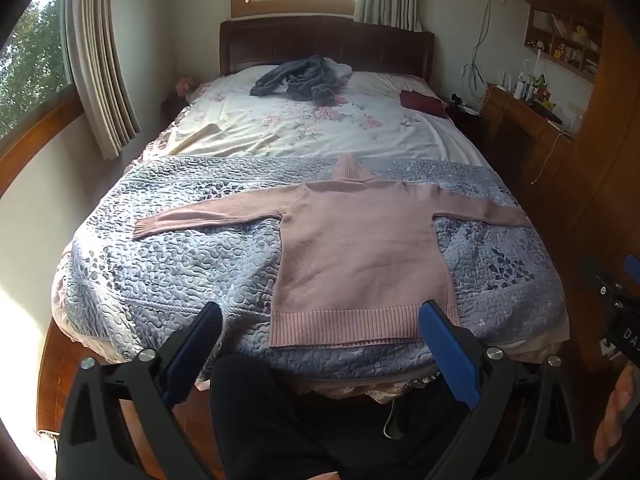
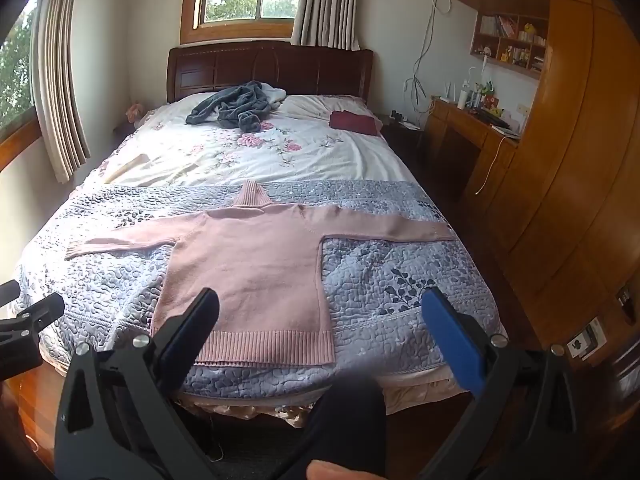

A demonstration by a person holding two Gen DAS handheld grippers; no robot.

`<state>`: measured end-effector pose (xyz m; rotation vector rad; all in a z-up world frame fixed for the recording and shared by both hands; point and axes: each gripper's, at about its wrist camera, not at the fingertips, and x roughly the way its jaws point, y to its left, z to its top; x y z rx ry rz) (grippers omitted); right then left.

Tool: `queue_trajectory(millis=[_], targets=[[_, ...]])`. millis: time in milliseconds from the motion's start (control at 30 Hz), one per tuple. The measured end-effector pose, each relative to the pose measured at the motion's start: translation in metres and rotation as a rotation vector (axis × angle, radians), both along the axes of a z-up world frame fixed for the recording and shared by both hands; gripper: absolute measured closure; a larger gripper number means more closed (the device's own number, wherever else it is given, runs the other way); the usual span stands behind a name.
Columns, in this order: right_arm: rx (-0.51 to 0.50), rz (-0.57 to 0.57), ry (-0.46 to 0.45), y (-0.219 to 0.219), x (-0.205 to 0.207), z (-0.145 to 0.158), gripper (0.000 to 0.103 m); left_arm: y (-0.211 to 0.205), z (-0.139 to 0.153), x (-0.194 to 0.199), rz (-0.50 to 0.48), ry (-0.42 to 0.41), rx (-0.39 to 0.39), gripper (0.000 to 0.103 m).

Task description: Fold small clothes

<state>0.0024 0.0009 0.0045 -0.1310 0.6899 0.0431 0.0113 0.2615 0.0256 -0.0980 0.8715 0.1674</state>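
Standing at the foot of the bed; person holds both grippers back, short of the mattress edge.

Pink sweater lies flat on the grey-blue quilt, hem toward the foot, turtleneck toward the headboard. Long axis of the body runs away from the grippers; sleeves spread crosswise, left and right.

Left gripper: fingers spread wide, nothing between them. Hem framed in the gap, ahead and below, not touched.

Right gripper: likewise spread wide and empty. Sweater sits ahead and toward its left; hem's right corner falls within the gap.

Judgement: no fold begun; garment fully laid out. Left gripper looks nearer the left sleeve cuff, right gripper nearer the right sleeve. Either sleeve lies farther up the bed than the hem, so a sleeve fold calls for a forward reach over the quilt.

Elsewhere: grey garment heaped near the pillows; dark red folded item at far right. Both well apart from the sweater.
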Motion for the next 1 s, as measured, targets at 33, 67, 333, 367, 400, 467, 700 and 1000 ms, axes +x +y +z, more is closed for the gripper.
queue_trajectory(millis=[33, 67, 333, 367, 400, 467, 700, 1000], targets=[[-0.001, -0.001, 0.000, 0.0002, 0.0007, 0.0001, 0.003, -0.0084, -0.0003, -0.0019, 0.002, -0.002, 0.007, 0.004], [0.000, 0.000, 0.000, -0.0004, 0.0010, 0.0002, 0.003, -0.0077, -0.0005, -0.0017, 0.001, -0.002, 0.006, 0.004], [0.000, 0.002, 0.000, -0.0003, 0.0019, 0.0008, 0.003, -0.0078, 0.0009, -0.0014, 0.002, -0.004, 0.008, 0.004], [0.000, 0.001, 0.001, -0.0004, 0.0015, 0.0008, 0.003, -0.0071, 0.0009, -0.0016, 0.002, -0.003, 0.006, 0.004], [0.001, 0.001, 0.002, -0.0006, 0.0017, 0.0011, 0.003, -0.0067, 0.0010, -0.0014, 0.002, -0.002, 0.005, 0.004], [0.000, 0.000, 0.002, 0.0003, 0.0020, 0.0001, 0.003, -0.0065, 0.0011, -0.0010, 0.003, -0.002, 0.005, 0.004], [0.000, -0.002, 0.002, 0.0001, 0.0015, -0.0015, 0.003, -0.0049, 0.0001, -0.0006, 0.004, -0.003, 0.001, 0.004], [0.003, -0.005, 0.001, -0.0001, 0.0013, -0.0032, 0.003, -0.0039, -0.0002, -0.0010, 0.003, -0.004, 0.002, 0.004]])
